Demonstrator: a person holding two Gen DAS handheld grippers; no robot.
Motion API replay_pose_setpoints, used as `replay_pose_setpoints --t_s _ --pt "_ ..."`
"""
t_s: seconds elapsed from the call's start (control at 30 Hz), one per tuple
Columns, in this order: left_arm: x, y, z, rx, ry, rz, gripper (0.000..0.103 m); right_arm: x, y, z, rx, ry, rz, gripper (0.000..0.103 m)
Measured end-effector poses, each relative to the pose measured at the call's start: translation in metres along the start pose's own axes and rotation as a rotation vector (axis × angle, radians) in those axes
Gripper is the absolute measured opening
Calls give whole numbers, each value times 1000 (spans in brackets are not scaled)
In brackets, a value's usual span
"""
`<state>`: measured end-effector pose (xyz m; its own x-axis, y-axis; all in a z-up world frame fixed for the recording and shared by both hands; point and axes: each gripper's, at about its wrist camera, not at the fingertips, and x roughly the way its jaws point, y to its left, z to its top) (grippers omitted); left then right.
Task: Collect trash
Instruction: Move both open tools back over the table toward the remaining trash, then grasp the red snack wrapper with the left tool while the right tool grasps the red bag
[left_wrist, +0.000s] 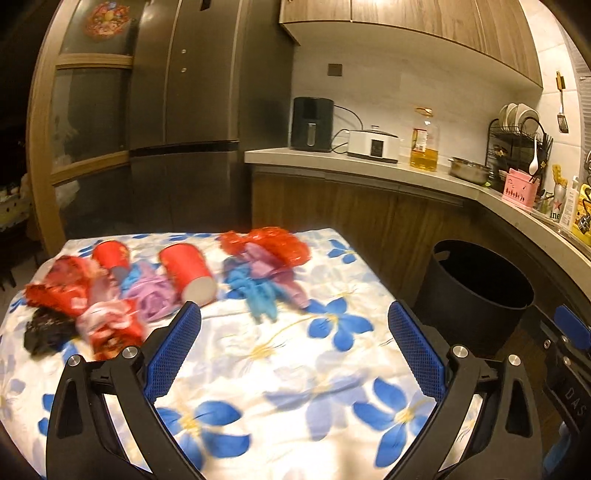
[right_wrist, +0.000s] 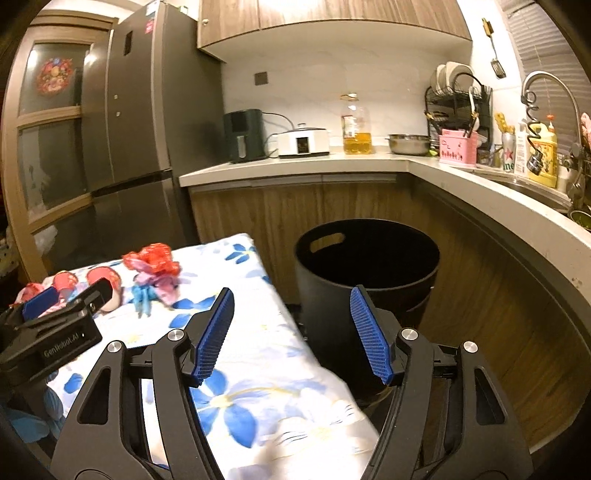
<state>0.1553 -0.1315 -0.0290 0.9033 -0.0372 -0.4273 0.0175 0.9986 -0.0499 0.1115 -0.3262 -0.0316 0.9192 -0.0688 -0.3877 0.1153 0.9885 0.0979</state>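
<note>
Trash lies at the far side of a table with a flowered cloth (left_wrist: 280, 365): two red paper cups (left_wrist: 186, 271) on their sides, a red crumpled wrapper (left_wrist: 269, 243), blue and purple scraps (left_wrist: 258, 288), and a heap of red, white and black wrappers (left_wrist: 85, 314) at the left. A black bin (left_wrist: 476, 291) stands on the floor right of the table; it also shows in the right wrist view (right_wrist: 365, 273). My left gripper (left_wrist: 293, 317) is open and empty above the cloth, short of the trash. My right gripper (right_wrist: 291, 310) is open and empty near the table's right edge, before the bin.
A grey fridge (left_wrist: 192, 110) stands behind the table. A kitchen counter (right_wrist: 332, 162) curves round the right with an air fryer, a cooker, an oil bottle, a steel bowl, a dish rack and a sink tap (right_wrist: 550, 88). Wooden cabinets are below the counter.
</note>
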Motion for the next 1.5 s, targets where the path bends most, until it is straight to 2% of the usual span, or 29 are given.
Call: replay_pose_setpoints --t_s 0.4,0.63,0.83,1.07,1.3,1.37,1.5 --pt "-29 71 -12 -72 -20 113 97 -4 66 -12 -65 9 84 64" --pt "-25 108 -22 -105 -20 174 97 2 96 -23 -98 14 119 64" --pt "-20 134 -27 -144 -43 192 97 12 111 -30 -116 26 140 64" --pt "-3 152 -28 -174 -29 189 96 21 125 -36 -130 29 160 64" --pt "33 152 -22 -165 27 198 91 33 135 -37 -134 39 184 64" --pt "42 152 -23 -164 58 199 87 36 138 -37 -139 39 189 64" --pt "53 156 -27 -185 106 181 72 43 146 -36 -148 38 201 64"
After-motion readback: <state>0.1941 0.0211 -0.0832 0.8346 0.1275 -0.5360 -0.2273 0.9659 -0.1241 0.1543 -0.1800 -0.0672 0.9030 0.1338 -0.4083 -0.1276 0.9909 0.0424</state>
